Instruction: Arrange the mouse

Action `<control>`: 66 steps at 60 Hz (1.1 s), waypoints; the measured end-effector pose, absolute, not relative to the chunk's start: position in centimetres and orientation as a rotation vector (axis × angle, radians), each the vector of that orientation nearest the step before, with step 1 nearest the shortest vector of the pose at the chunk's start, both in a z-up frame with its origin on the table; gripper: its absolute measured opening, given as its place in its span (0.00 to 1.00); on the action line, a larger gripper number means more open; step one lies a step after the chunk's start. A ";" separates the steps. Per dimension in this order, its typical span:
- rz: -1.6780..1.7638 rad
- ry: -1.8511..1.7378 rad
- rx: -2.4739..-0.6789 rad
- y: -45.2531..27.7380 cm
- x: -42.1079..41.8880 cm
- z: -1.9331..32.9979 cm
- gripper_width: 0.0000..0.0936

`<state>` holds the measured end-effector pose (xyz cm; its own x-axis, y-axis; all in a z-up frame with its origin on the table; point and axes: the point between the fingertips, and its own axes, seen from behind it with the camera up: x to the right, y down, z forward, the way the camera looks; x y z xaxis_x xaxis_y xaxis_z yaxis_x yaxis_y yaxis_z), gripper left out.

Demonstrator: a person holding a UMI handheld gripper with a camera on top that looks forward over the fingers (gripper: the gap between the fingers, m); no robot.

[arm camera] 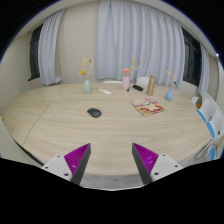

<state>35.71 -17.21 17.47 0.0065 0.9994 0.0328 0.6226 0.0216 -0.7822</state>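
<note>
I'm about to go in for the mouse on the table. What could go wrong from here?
The small dark computer mouse lies well beyond the open gripper, alone on the pale wooden table; a long approach may drift off line. Its low rounded shape could slip from the fingers. Overshooting risks reaching the open book or the pink bottle farther back.

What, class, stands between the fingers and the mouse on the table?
Nothing visible. The mouse lies alone on bare table, beyond the open gripper, slightly left of its line. The book and the vase lie off that path.
</note>
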 end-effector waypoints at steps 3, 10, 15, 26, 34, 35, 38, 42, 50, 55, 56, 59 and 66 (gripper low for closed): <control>0.782 -1.697 -1.661 -17.7 35.7 17.2 0.90; 0.827 -1.720 -1.662 -20.4 35.4 16.2 0.91; 0.862 -1.740 -1.642 -22.5 34.9 15.7 0.91; 0.906 -1.761 -1.570 -26.1 33.2 14.2 0.91; 0.937 -1.751 -1.565 -28.1 31.5 12.7 0.90; 0.935 -1.748 -1.562 -28.2 31.2 12.5 0.91; 0.929 -1.737 -1.551 -28.4 30.3 12.0 0.91; 0.928 -1.722 -1.534 -28.4 28.8 11.3 0.91; 0.928 -1.708 -1.540 -28.5 25.5 9.2 0.91; 0.939 -1.701 -1.559 -28.4 22.9 8.4 0.91; 0.941 -1.693 -1.559 -28.5 22.5 7.9 0.91; 0.930 -1.694 -1.561 -28.2 20.8 7.6 0.91; 0.879 -1.683 -1.550 -27.3 17.1 5.9 0.91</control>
